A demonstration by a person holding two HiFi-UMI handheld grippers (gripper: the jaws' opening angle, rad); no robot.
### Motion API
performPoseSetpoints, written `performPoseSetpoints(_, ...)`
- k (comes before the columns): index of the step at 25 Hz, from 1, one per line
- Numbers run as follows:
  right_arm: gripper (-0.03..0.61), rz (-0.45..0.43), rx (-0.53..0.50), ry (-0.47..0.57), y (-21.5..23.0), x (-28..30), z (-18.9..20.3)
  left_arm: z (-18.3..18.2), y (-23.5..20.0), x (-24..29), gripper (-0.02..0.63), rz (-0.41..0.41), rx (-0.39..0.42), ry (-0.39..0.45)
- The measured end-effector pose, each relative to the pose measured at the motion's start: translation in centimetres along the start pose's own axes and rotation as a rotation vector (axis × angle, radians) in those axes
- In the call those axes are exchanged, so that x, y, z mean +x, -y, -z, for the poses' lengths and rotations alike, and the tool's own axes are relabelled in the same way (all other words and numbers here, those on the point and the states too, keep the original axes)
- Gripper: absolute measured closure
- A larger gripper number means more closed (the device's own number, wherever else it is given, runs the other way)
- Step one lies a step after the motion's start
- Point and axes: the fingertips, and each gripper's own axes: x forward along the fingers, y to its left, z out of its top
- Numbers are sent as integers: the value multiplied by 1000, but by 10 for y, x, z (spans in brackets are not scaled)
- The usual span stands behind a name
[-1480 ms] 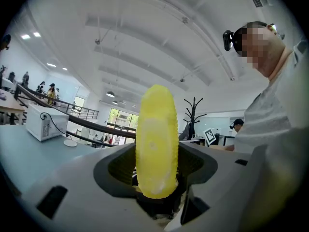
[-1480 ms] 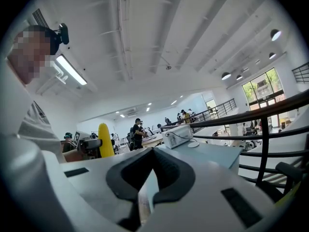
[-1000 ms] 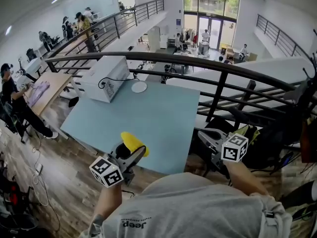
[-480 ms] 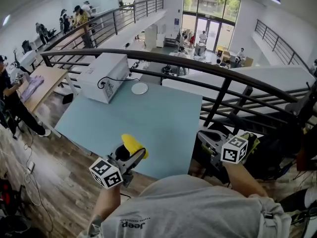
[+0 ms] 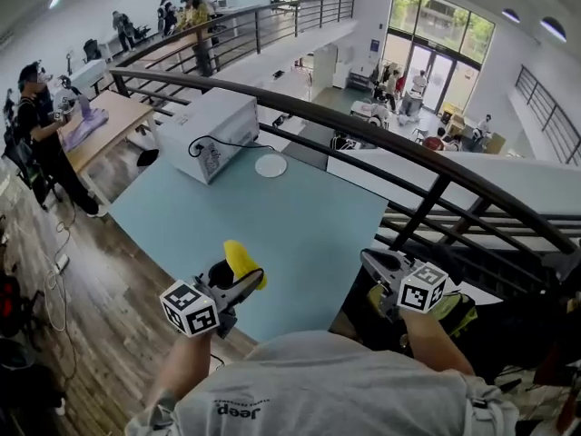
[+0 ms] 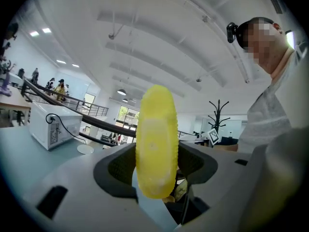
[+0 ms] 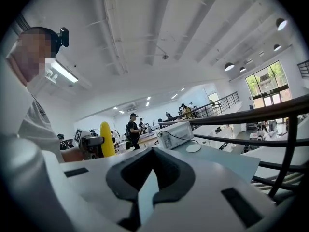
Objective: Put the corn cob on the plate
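corn cob (image 6: 155, 144) stands clamped in the jaws of the left gripper (image 5: 243, 280), its long axis upright and crossways to them, rounded top pointing up (the lower end hangs just below the pads). right gripper (image 7: 151, 170), alongside, has its jaws together on nothing. the grasp looks done, so the carry is the step in hand. ahead of both lies the blue table (image 5: 300, 225). the white plate (image 5: 270, 164) sits at its far side, well beyond the left jaws. next, i judge, comes a long reach forward, then laying the cob down.
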Motion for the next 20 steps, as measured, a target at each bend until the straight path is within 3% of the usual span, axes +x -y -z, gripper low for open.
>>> performPoseSetpoints(5, 561, -103, -9, -6, 74, 23, -13, -2, -15, 50, 347, -135, 35, -63)
performPoseSetpoints(11, 561, -149, -50, -10, 133, 89, -33, -12, -71, 96, 347, -201, 75, -162)
performPoseSetpoints(20, 561, -44, -116, -31, 197, 222, -40, -23, -229, 152, 347, -161, 153, -254)
